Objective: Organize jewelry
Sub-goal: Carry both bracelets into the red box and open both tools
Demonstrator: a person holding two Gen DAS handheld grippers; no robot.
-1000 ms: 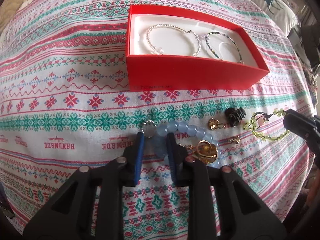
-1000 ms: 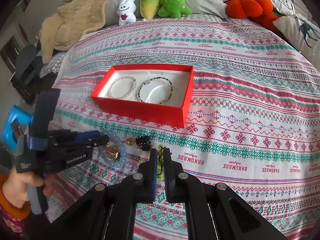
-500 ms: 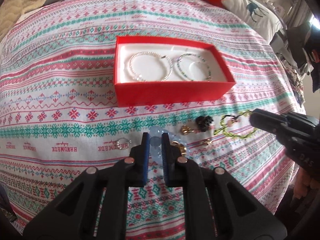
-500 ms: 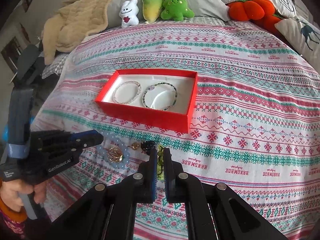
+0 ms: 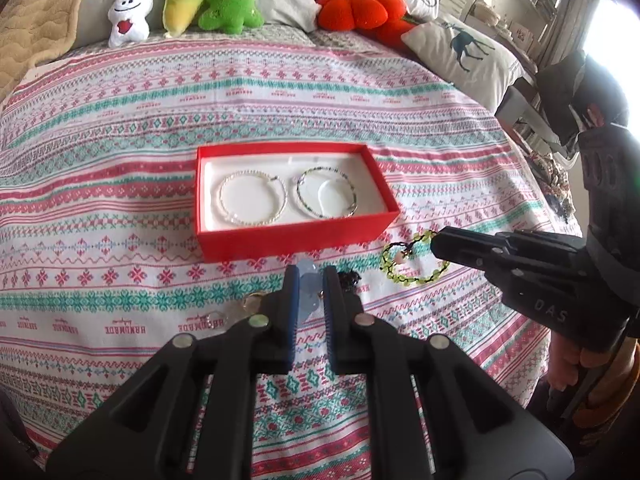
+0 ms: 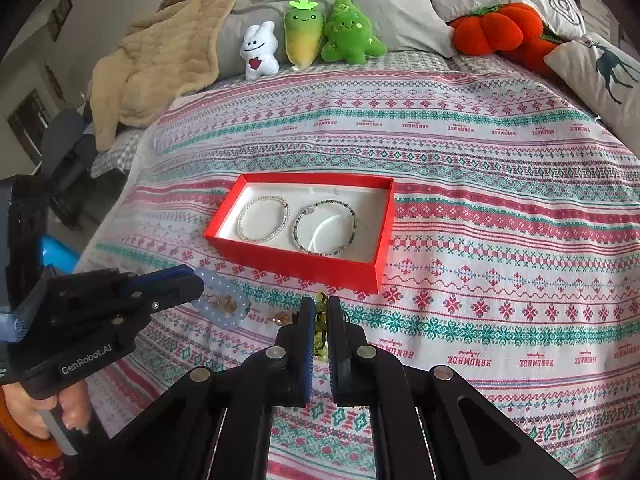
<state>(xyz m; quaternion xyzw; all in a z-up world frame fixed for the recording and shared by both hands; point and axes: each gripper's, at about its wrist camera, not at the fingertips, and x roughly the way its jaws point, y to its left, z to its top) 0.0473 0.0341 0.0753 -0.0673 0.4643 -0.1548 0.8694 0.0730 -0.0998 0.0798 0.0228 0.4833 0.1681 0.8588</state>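
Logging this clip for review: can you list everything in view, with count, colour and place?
Box: 1, red, white lining, mid-bedspread.
Bracelets in box: 2, pearly white on the left, dark green beaded on the right.
Blue bead bracelet: 1, pale blue, held in left gripper.
Yellow-green bracelet: 1, held by right gripper.
Hair claw: 1, black, in front of the box.
Gold pieces: small, count unclear, near left gripper.
Plush toys: 3, white, yellow, green, at the pillows.
Pumpkin plush: orange.
Blanket: tan.
Bedspread: patterned.
Left gripper: shut.
Right gripper: shut.
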